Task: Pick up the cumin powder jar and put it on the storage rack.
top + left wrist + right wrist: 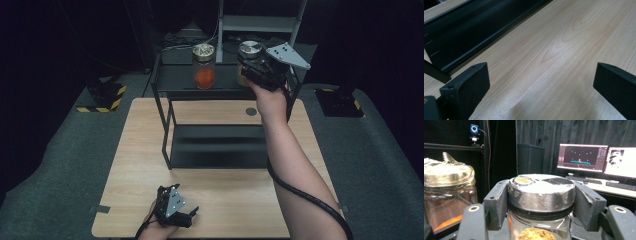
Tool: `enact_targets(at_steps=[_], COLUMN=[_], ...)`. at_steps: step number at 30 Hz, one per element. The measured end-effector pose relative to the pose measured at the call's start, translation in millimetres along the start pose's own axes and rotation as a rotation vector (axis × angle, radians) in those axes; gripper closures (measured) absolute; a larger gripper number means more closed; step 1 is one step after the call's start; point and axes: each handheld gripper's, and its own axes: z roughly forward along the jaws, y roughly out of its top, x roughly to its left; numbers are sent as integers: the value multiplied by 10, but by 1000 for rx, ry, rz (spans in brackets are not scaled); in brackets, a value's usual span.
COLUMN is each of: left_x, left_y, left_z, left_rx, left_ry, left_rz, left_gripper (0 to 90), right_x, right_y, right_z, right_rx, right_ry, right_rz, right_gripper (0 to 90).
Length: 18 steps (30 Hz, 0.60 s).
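On the top shelf of the black metal rack, we are clamping our right gripper on the silver-taped lid of a clear glass jar of brown powder, one jaw pressing each side. Just beside it is standing a second glass jar of orange powder, foil-capped. Near the front edge of the light wooden table, we are holding our left gripper with its jaws wide apart over bare wood.
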Motion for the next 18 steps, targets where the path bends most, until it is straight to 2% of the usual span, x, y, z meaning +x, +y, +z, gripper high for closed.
enact_targets(at_steps=[6, 18], left_x=[6, 12], left_y=[-9, -19], left_z=[-2, -8], left_rx=[-5, -11], left_ry=[-2, -4], left_rz=[-3, -3], left_gripper=[10, 10], right_x=[5, -38], right_y=[-2, -35], right_z=[16, 26], right_rx=[0, -7], right_ry=[-4, -4], right_rz=[1, 34], right_gripper=[344, 341])
